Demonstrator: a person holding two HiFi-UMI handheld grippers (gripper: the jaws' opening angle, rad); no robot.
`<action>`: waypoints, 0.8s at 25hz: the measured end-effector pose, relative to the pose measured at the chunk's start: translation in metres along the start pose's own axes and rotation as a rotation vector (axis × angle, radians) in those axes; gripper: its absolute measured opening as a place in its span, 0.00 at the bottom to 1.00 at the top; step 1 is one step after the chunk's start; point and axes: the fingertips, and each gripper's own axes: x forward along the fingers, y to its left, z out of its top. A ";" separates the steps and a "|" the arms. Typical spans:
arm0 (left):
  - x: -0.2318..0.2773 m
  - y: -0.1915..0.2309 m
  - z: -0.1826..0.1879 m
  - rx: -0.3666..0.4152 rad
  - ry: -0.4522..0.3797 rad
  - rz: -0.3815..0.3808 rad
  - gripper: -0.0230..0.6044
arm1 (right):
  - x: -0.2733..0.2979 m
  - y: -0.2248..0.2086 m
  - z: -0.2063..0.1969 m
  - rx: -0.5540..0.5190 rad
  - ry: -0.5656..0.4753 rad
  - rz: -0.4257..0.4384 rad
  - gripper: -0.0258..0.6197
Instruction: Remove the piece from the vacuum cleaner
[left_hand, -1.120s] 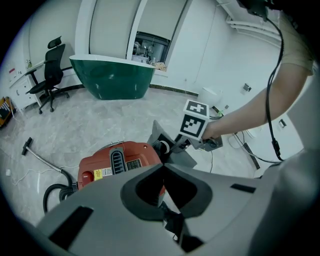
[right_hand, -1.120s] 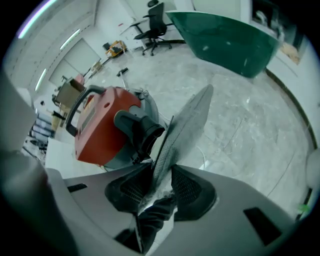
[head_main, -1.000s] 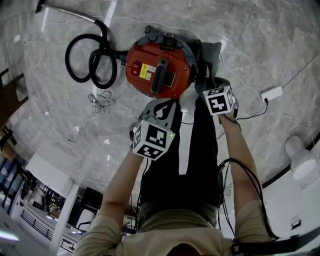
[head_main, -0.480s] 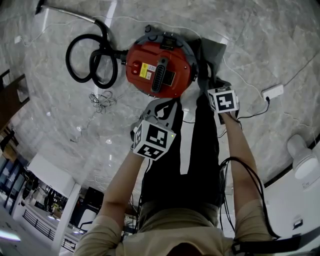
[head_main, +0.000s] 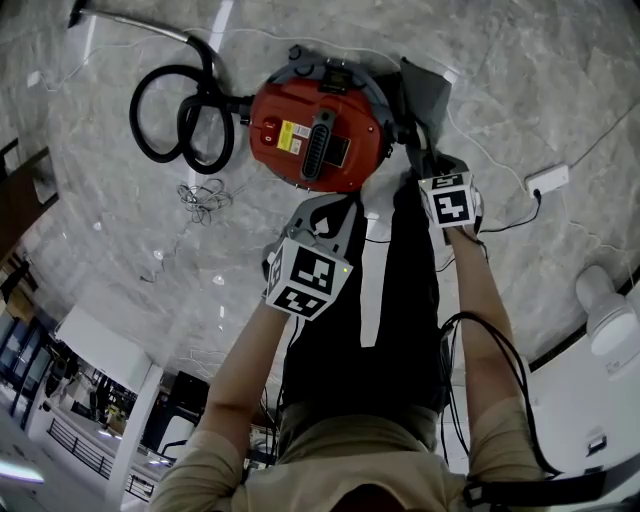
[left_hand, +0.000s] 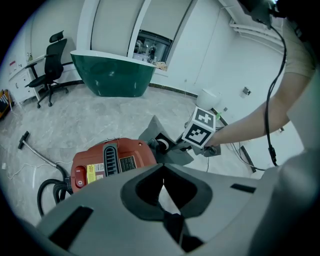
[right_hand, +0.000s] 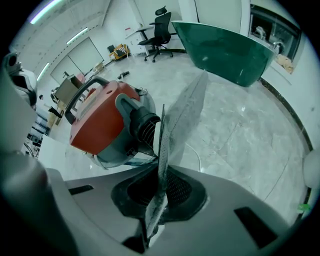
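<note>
A red vacuum cleaner (head_main: 315, 125) stands on the marble floor, with its black hose (head_main: 180, 120) coiled to the left. A grey cloth bag (head_main: 422, 92) hangs off the black ribbed outlet (right_hand: 142, 125) on its side. My right gripper (head_main: 425, 165) is shut on this bag (right_hand: 182, 117), and the cloth runs edge-on between the jaws. My left gripper (head_main: 325, 215) hovers nearer to me, short of the vacuum (left_hand: 110, 160). It (left_hand: 162, 167) is shut with nothing between its jaws. From the left gripper view, the right gripper (left_hand: 170, 146) sits at the bag (left_hand: 150, 131).
A tangle of thin cable (head_main: 202, 200) lies left of the vacuum. A white power strip (head_main: 548, 180) with its cord is on the floor at the right, and a white round device (head_main: 605, 320) stands beyond it. A green counter (left_hand: 117, 75) and an office chair (left_hand: 52, 62) stand farther off.
The right gripper has shifted a little to the right. The grey bag now stands out more from the vacuum's side. The left gripper has stayed put.
</note>
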 end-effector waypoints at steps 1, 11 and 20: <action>0.001 -0.001 0.000 -0.001 0.001 -0.001 0.04 | 0.001 0.000 0.001 0.021 -0.002 0.009 0.08; 0.005 -0.006 0.002 0.010 0.000 -0.005 0.04 | 0.002 -0.008 -0.001 -0.067 -0.020 -0.060 0.08; 0.012 -0.016 0.004 0.017 0.010 -0.022 0.04 | 0.005 -0.025 0.001 -0.049 -0.022 -0.071 0.08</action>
